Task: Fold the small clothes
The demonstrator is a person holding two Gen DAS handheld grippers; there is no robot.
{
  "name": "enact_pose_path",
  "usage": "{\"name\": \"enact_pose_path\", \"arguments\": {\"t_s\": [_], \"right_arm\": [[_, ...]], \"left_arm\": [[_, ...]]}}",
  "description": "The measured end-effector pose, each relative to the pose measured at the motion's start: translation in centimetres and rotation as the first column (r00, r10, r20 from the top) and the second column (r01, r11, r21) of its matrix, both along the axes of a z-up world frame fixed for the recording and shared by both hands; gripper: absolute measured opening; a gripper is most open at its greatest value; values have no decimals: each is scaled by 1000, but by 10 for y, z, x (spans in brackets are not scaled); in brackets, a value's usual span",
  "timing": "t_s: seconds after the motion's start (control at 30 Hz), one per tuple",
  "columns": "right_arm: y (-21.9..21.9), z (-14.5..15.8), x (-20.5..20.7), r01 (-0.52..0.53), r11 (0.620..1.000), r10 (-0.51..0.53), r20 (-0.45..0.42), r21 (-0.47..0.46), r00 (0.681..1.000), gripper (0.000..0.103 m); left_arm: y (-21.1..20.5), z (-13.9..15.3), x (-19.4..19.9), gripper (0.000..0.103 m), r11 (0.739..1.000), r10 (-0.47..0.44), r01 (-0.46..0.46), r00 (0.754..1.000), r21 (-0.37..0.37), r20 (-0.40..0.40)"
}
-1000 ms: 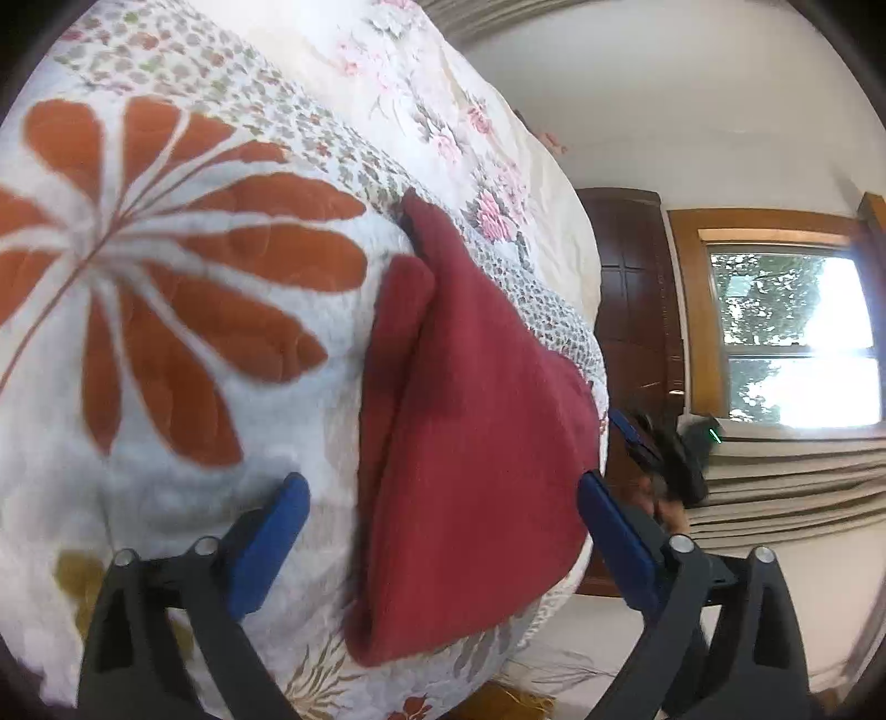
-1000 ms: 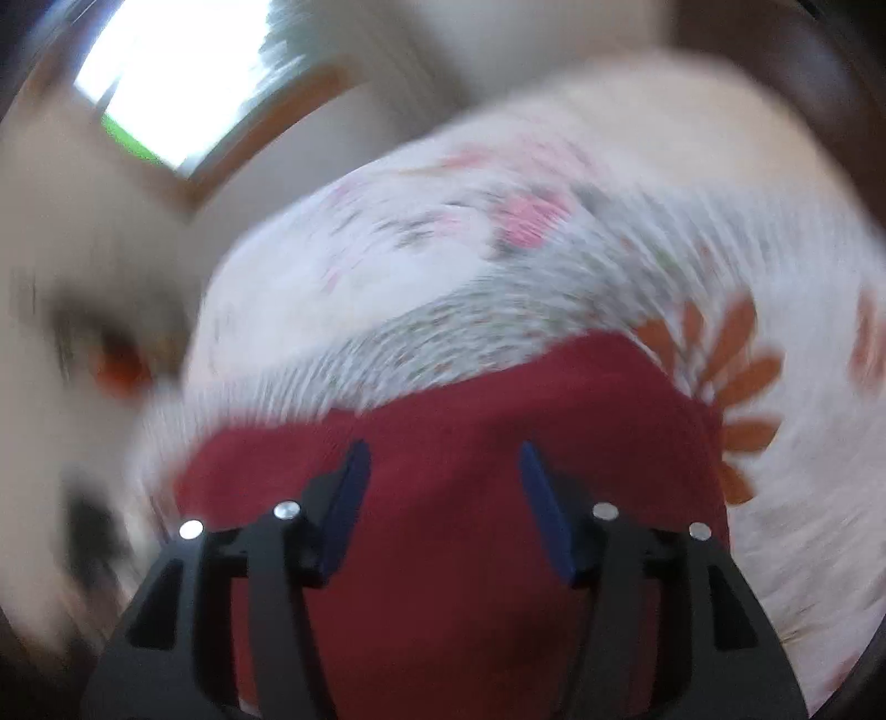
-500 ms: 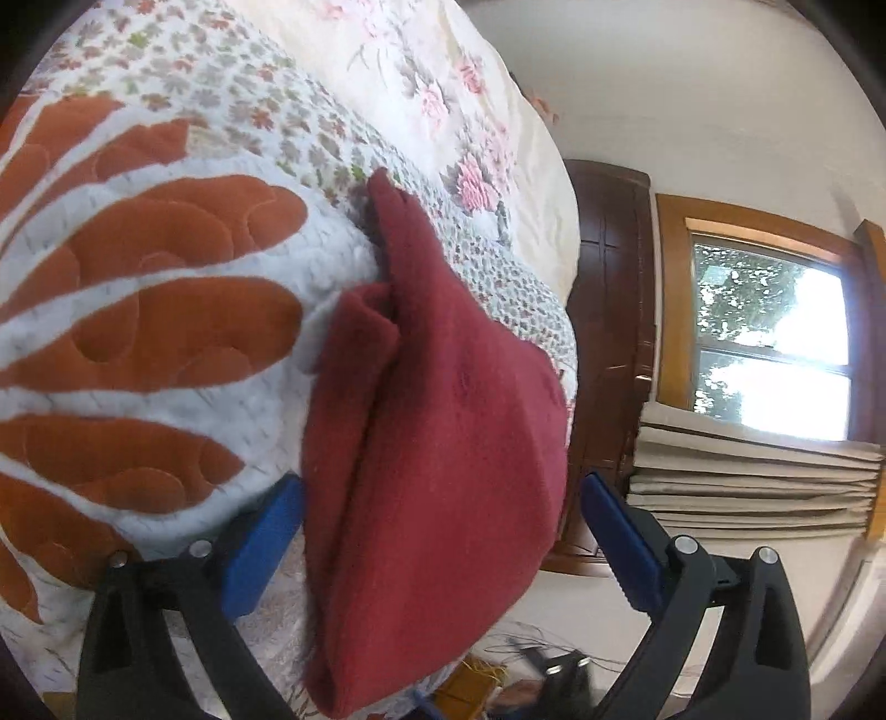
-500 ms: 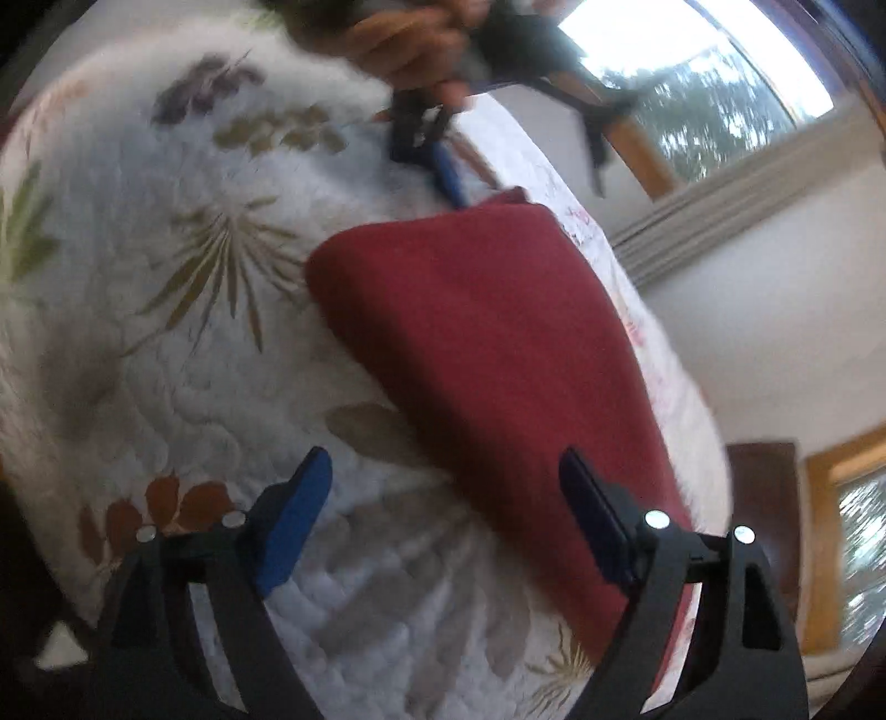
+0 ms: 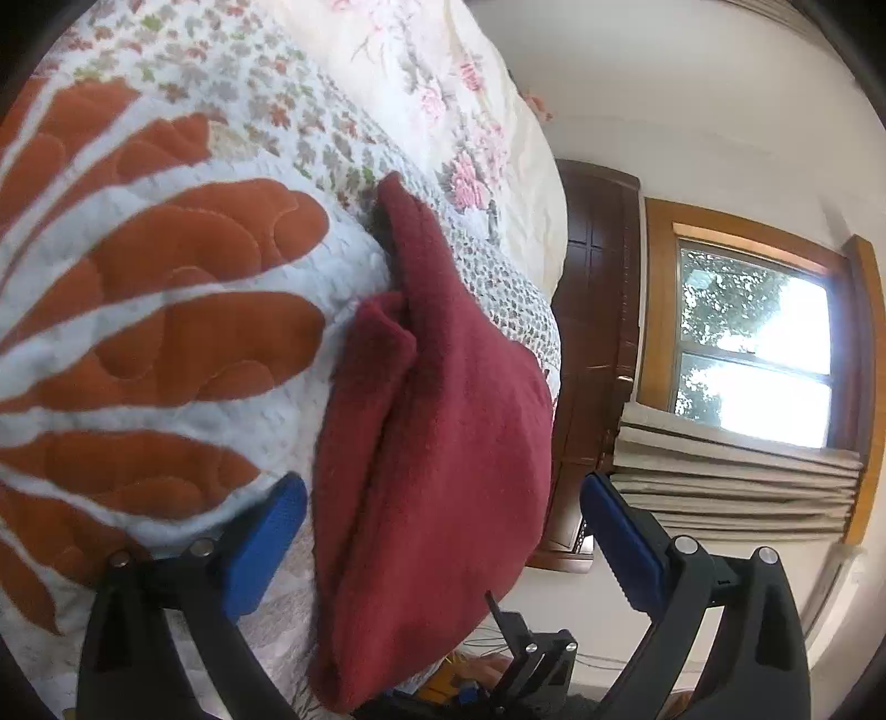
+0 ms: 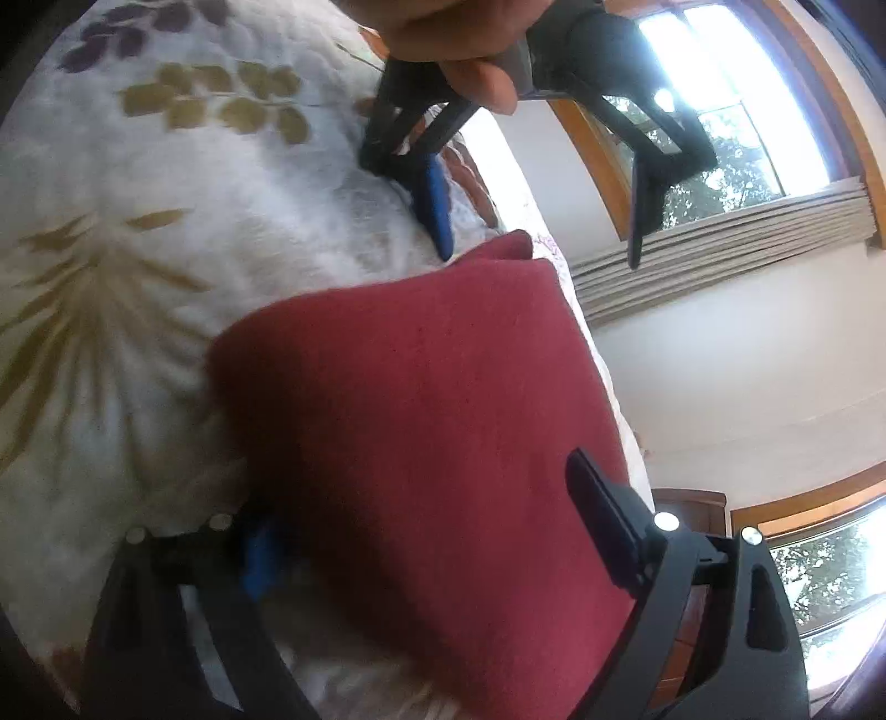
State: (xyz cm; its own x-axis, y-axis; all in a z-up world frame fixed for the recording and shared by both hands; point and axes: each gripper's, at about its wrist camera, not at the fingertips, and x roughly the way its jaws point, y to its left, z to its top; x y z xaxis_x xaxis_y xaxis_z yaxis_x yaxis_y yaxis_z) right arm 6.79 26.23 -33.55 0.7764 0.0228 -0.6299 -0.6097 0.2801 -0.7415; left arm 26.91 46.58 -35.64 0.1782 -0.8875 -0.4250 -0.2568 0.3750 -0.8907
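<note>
A dark red cloth (image 5: pixel 443 443) lies folded on the quilted bedspread (image 5: pixel 166 354), one layer lapping over another along its left side. My left gripper (image 5: pixel 443 543) stands open at the cloth's near end, its blue pads (image 5: pixel 266 543) on either side and clear of the fabric. In the right wrist view the same red cloth (image 6: pixel 415 415) fills the middle. My right gripper (image 6: pixel 432 543) is open and straddles its near edge, with its left pad partly tucked beside the fabric. The left gripper (image 6: pixel 537 221) shows at the cloth's far corner, held by a hand (image 6: pixel 459 33).
The quilt (image 6: pixel 111 277) has orange and olive leaf prints. A cream floral cover (image 5: pixel 443 83) lies further up the bed. Past the bed's edge are a dark wooden door (image 5: pixel 598 332) and a window (image 5: pixel 758 343) with gathered blinds. The right gripper's body (image 5: pixel 531 664) shows low.
The right gripper has swung round and moved in until its fingers straddle the cloth's edge. The left gripper has edged closer to the cloth. The cloth itself has stayed put.
</note>
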Motion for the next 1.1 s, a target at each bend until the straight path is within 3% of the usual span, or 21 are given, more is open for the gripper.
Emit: {"name": "enact_pose_path", "arguments": {"t_s": [0.03,0.07,0.1,0.17,0.33,0.4,0.47,0.57,0.73,0.83,0.9,0.93,1.03,1.1], "right_arm": [[2,0,5,3,1000,-3,-2,-5,1000,87],[2,1,6,4,1000,-4,-12,-6,1000,79],[1,5,9,13,1000,-13,-32,9,999,60],[-4,15,16,53,997,-49,-70,55,996,34],[-9,31,26,90,990,-80,-97,105,992,31],[-14,41,35,110,983,-92,-122,149,988,20],[-20,57,42,133,971,-108,-131,200,985,17],[-25,63,36,150,958,-119,-139,243,983,17],[-31,79,47,163,944,-126,-145,286,981,16],[-30,74,50,163,945,-122,-157,282,980,16],[-29,72,46,163,947,-119,-167,277,979,16],[-29,70,44,166,946,-121,-173,278,977,17],[-26,69,41,174,941,-124,-181,292,976,17],[-26,71,36,183,933,-126,-198,309,972,17]], "left_arm": [[-4,-2,3,99,1000,0,0,1000,8,-8],[-6,-2,4,99,1000,1,-1,1000,15,-14],[-9,-1,5,99,1000,-5,5,1000,25,-19],[-12,0,6,99,1000,-15,15,1000,26,-15],[-3,-5,1,99,999,29,-29,1000,-42,-11],[-2,-6,-1,99,998,36,-37,999,-58,-23],[-3,-7,-1,99,998,28,-30,999,-58,-35],[-6,-8,1,99,997,36,-41,997,-71,-65],[-23,-6,15,99,987,25,-40,995,-155,-96],[-36,-10,25,99,988,14,-30,994,-150,-108],[-44,-15,30,84,991,7,-24,993,-134,-120],[-45,-16,31,59,992,-2,-13,992,-125,-125],[-45,-16,29,23,998,-16,9,993,-62,-121],[-41,-13,27,20,999,-6,0,993,-50,-115]]}}
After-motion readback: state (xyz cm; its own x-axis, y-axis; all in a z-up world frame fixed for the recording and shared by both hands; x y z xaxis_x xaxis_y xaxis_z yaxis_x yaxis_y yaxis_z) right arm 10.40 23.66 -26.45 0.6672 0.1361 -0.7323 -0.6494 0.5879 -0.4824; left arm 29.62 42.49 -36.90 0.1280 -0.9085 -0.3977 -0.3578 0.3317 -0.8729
